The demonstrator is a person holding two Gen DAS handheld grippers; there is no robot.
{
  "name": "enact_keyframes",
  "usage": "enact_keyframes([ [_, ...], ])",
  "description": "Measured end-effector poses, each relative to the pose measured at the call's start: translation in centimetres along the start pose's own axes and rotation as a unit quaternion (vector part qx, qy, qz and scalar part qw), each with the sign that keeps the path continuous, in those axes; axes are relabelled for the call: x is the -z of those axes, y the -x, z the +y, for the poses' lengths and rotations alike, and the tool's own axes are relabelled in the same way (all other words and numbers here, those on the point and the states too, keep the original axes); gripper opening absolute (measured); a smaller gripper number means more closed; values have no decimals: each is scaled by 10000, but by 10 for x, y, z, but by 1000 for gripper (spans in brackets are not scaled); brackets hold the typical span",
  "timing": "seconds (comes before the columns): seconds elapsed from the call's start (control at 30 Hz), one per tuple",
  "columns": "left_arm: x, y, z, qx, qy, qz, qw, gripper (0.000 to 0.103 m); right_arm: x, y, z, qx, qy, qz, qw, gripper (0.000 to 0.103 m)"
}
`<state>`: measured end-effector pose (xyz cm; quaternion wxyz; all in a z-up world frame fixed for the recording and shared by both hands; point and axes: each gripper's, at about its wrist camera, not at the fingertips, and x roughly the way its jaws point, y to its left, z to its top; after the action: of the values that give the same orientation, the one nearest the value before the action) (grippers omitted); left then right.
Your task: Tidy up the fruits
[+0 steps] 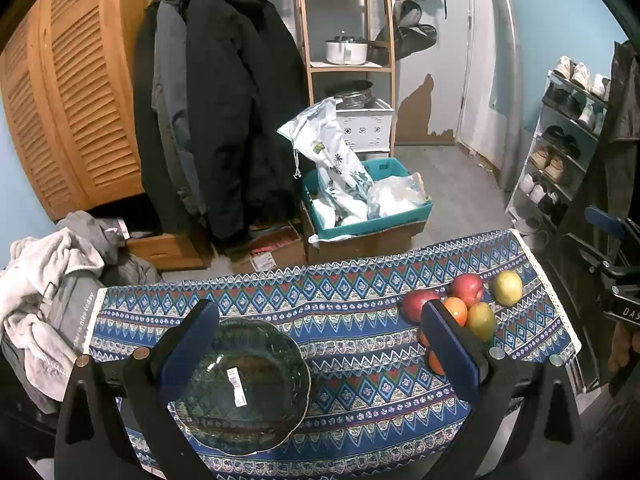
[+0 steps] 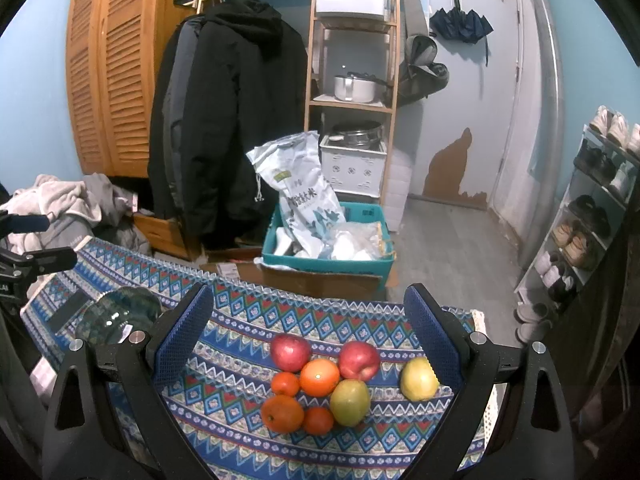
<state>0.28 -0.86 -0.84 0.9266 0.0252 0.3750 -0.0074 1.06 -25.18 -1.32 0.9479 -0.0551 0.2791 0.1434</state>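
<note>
Directly ahead of right gripper (image 2: 308, 344), fingers spread and empty: fruit cluster (image 2: 320, 384) on near right of patterned tablecloth (image 2: 240, 312). Left gripper (image 1: 316, 340), also spread, over glass bowl (image 1: 244, 384) at left.

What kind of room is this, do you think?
Probably a home entryway or storage room: coats hang on a rail, a shoe rack stands by the door, and a wooden shelf holds pots.

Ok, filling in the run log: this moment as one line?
stage: start | left gripper: open above glass bowl | right gripper: open above fruits | bowl: empty | fruits: on tablecloth
</note>
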Motion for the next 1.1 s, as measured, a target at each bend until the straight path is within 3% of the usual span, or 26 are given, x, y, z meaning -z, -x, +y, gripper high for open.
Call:
enact_keyframes([
  [1.1, -1, -6, 1, -43, -2, 60, 10000, 102, 3, 2, 1, -3, -14, 40, 10000, 94],
])
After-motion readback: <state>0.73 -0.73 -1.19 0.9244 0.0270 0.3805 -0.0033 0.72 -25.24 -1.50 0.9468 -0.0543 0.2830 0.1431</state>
